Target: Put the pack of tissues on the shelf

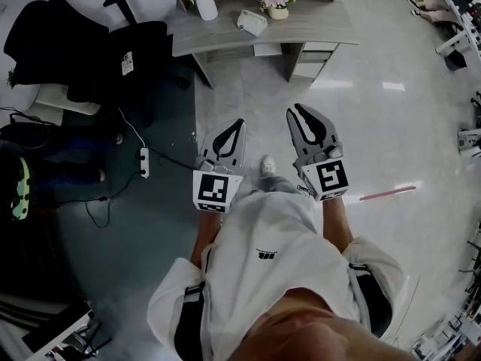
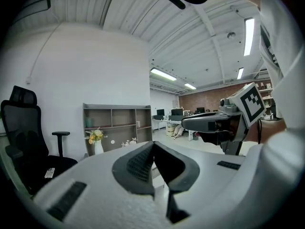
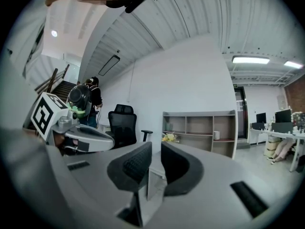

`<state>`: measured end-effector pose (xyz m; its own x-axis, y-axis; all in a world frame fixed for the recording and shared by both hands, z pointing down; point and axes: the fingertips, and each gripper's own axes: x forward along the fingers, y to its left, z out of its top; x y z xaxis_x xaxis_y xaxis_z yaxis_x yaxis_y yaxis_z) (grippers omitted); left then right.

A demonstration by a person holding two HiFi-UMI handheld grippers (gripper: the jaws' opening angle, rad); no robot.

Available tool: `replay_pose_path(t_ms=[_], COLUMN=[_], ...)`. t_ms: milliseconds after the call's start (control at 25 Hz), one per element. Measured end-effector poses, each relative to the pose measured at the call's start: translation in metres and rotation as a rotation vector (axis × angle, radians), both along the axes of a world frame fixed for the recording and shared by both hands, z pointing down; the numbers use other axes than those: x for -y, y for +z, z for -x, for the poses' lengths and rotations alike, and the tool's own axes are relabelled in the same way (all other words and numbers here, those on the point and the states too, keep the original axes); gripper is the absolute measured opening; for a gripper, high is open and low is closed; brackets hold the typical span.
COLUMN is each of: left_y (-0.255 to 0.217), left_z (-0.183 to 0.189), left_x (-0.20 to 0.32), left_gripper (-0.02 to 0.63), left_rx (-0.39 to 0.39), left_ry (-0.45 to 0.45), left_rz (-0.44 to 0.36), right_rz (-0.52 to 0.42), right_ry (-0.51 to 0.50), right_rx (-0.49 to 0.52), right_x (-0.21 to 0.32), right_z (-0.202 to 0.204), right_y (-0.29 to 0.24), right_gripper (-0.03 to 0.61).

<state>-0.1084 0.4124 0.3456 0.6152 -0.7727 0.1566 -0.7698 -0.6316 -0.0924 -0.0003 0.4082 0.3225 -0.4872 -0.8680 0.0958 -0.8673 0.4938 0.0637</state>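
Note:
The pack of tissues (image 1: pixel 252 22), pale and soft-cornered, lies on the grey desk (image 1: pixel 225 37) far ahead of me, between two flower pots. The open-fronted grey shelf (image 2: pixel 116 123) (image 3: pixel 200 128) stands against the white wall behind the desk. Both grippers are held side by side at waist height, well short of the desk. My left gripper (image 1: pixel 237 124) (image 2: pixel 153 147) is shut, its tips touching with nothing in them. My right gripper (image 1: pixel 297 111) (image 3: pixel 156 149) shows a narrow gap between its pads and holds nothing.
A white vase of yellow flowers (image 1: pixel 204 2) and a pot of pink flowers (image 1: pixel 276 2) flank the tissues. A black office chair (image 1: pixel 139 47) stands left of the desk. A power strip (image 1: pixel 143 162) with cables lies on the floor to my left. A person (image 3: pixel 88 104) stands near the stairs.

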Motion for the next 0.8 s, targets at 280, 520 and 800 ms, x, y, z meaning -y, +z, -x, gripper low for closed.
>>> replay_pose_path(t_ms=[280, 520, 800], left_y=[-0.003, -0.005, -0.001], left_z=[-0.016, -0.029, -0.043], left_x=[0.037, 0.063, 0.082], left_gripper=[0.028, 0.028, 0.028], left_rx=[0.005, 0.016, 0.024], left_ry=[-0.017, -0.041, -0.037], left_rz=[0.003, -0.001, 0.006], right_rz=[-0.001, -0.041, 0.002], right_ry=[-0.027, -0.056, -0.050], right_rx=[0.022, 0.033, 0.019], right_x=[0.037, 0.067, 0.089], right_z=[-0.014, -0.026, -0.042], right_y=[0.003, -0.008, 0.006], right_gripper=[0.051, 0.051, 0.051])
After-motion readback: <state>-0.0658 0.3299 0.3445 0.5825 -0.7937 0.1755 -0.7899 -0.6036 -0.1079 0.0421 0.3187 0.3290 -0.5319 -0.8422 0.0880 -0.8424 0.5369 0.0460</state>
